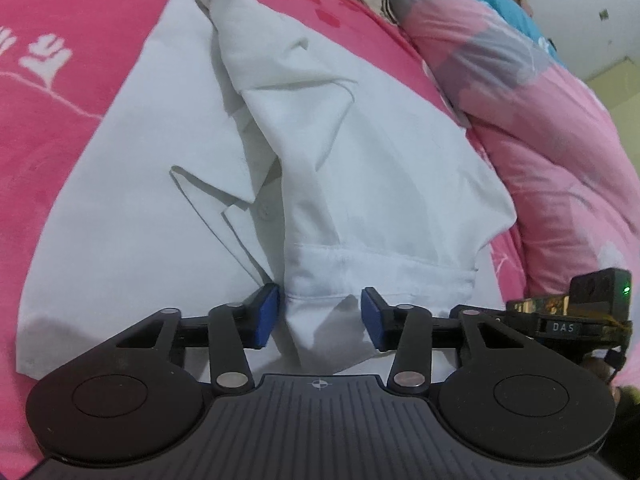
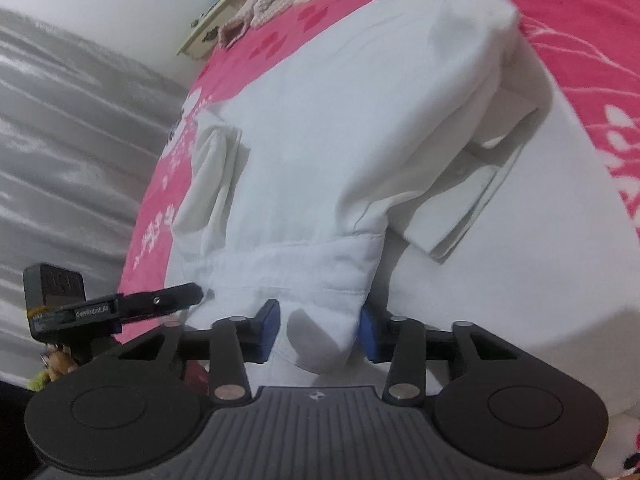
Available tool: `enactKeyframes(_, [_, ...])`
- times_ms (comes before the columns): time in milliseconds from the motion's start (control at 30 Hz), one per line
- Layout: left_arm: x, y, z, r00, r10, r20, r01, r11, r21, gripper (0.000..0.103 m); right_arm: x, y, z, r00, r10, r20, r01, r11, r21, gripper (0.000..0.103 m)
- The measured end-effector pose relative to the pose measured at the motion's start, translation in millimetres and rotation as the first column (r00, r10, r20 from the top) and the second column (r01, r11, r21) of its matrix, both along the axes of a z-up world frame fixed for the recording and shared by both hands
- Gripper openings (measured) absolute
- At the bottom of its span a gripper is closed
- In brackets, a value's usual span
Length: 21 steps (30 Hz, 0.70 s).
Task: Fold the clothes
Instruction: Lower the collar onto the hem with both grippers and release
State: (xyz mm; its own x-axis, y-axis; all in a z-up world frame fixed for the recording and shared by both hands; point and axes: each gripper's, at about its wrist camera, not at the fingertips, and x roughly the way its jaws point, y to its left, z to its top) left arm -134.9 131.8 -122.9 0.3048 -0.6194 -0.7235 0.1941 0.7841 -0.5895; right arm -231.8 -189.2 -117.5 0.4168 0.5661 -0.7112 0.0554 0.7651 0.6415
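One white shirt (image 1: pixel 360 184) lies spread on a pink floral bedsheet (image 1: pixel 60 80), a pink quilt (image 1: pixel 560 152) bunched beside it. Two grippers work its near hem: the left gripper (image 1: pixel 320 316) stands wide open, blue pads either side of the cuffed edge; the right gripper (image 2: pixel 318 326) is likewise parted, fabric drooping between its fingers, ungripped.

White shirt (image 1: pixel 360 184) spread flat on the bed, just ahead of both tools, partly folded, one side panel turned in over the middle. Stitched hem band nearest, running across right in front of the fingers, a fold of it dipping between them. Collar and button placket lie left of centre, further ahead.
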Motion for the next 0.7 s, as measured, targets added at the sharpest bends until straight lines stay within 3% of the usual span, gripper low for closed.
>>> enactKeyframes(67, [-1.0, -2.8, 0.0, 1.0, -0.002, 0.014, 0.001, 1.0, 0.021, 0.036, -0.4, 2.5, -0.9, 1.0, 0.006, 0.004, -0.006, 1.0, -0.008, 0.031])
enactKeyframes(100, [-1.4, -2.8, 0.3, 1.0, 0.005, 0.018, -0.005, 1.0, 0.025, 0.03, -0.5, 2.8, -1.3, 1.0, 0.006, 0.003, -0.006, 1.0, -0.008, 0.028])
enactKeyframes(167, [-2.1, -3.3, 0.2, 1.0, 0.016, 0.023, -0.017, 0.999, 0.029, 0.019, 0.0, 3.3, -2.5, 1.0, 0.005, 0.005, -0.005, 1.0, -0.012, 0.012])
enactKeyframes(233, [-2.1, -5.3, -0.6, 1.0, 0.023, 0.02, -0.024, 0.999, 0.039, 0.012, -1.3, 2.0, -2.3, 1.0, 0.001, 0.01, -0.001, 1.0, -0.006, 0.004])
enactKeyframes(400, [-3.7, -6.6, 1.1, 0.999, 0.031, 0.009, -0.031, 0.999, 0.038, 0.003, 0.4, 3.8, 1.3, 0.999, 0.001, 0.034, -0.001, 1.0, 0.007, 0.003])
enactKeyframes(700, [-13.8, -1.3, 15.7, 0.999, -0.036, 0.035, 0.035, 0.998, 0.043, 0.002, -7.3, -0.5, 10.9, 0.999, 0.036, 0.028, -0.037, 0.999, 0.036, 0.003])
